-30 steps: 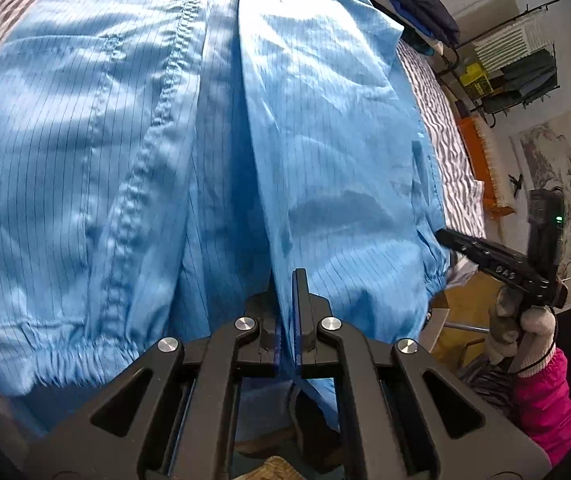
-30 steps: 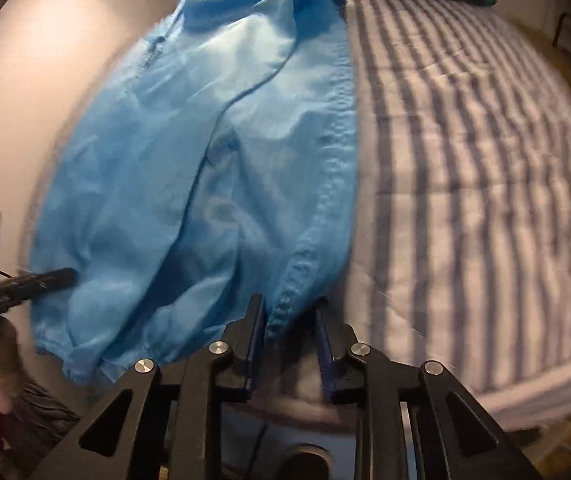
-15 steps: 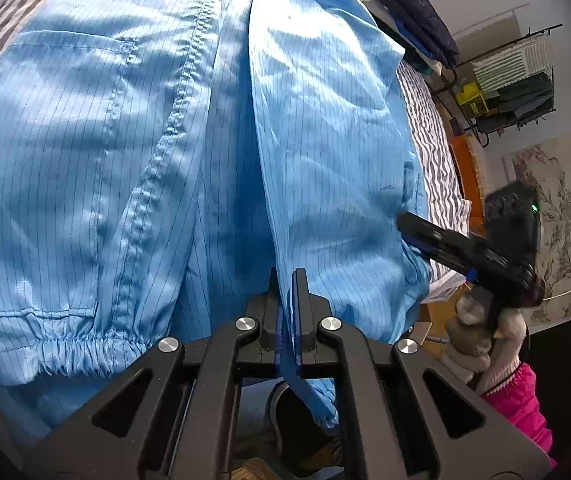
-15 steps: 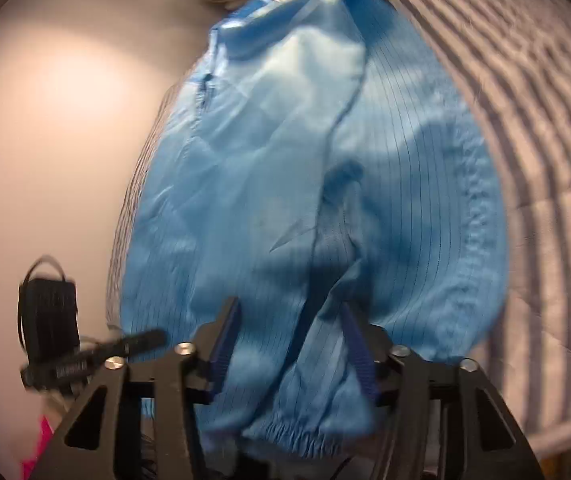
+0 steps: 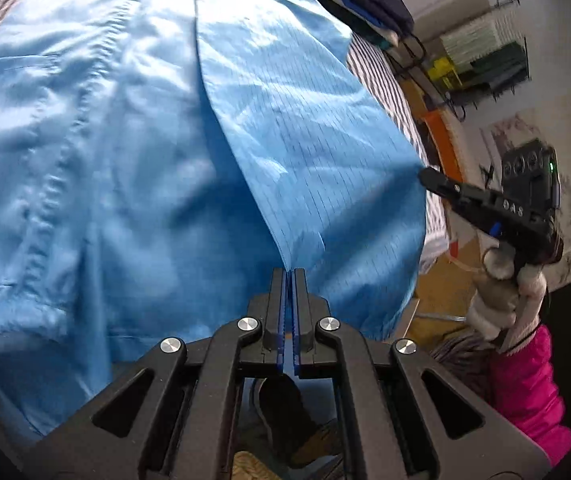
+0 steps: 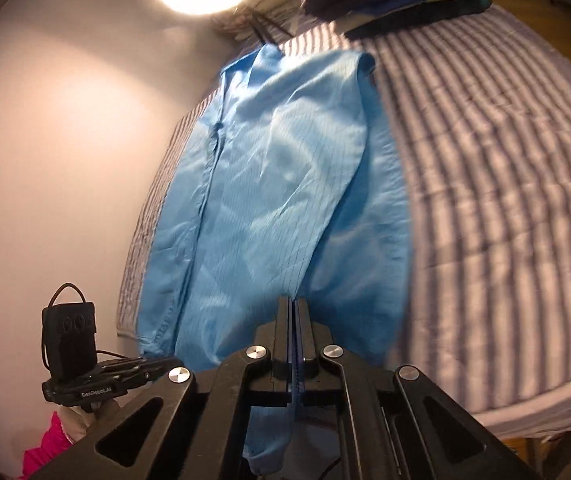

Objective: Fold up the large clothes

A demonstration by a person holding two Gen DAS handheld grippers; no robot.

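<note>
Lifting blue garment [image 5: 305,152] | right gripper [image 6: 295,304] fingers just clamped hem | left gripper [image 5: 289,276] stays clamped

1. Your left claw [image 5: 289,276] is clamped tight on a fold of the blue garment [image 5: 133,160]
2. The garment spreads over the striped bed [image 5: 377,76]
3. Your right claw [image 5: 429,178] meets the garment's right edge, gloved hand [image 5: 501,292] beneath it

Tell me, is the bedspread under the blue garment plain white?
No: the bedspread beside the blue garment has grey and white stripes across it.
</note>
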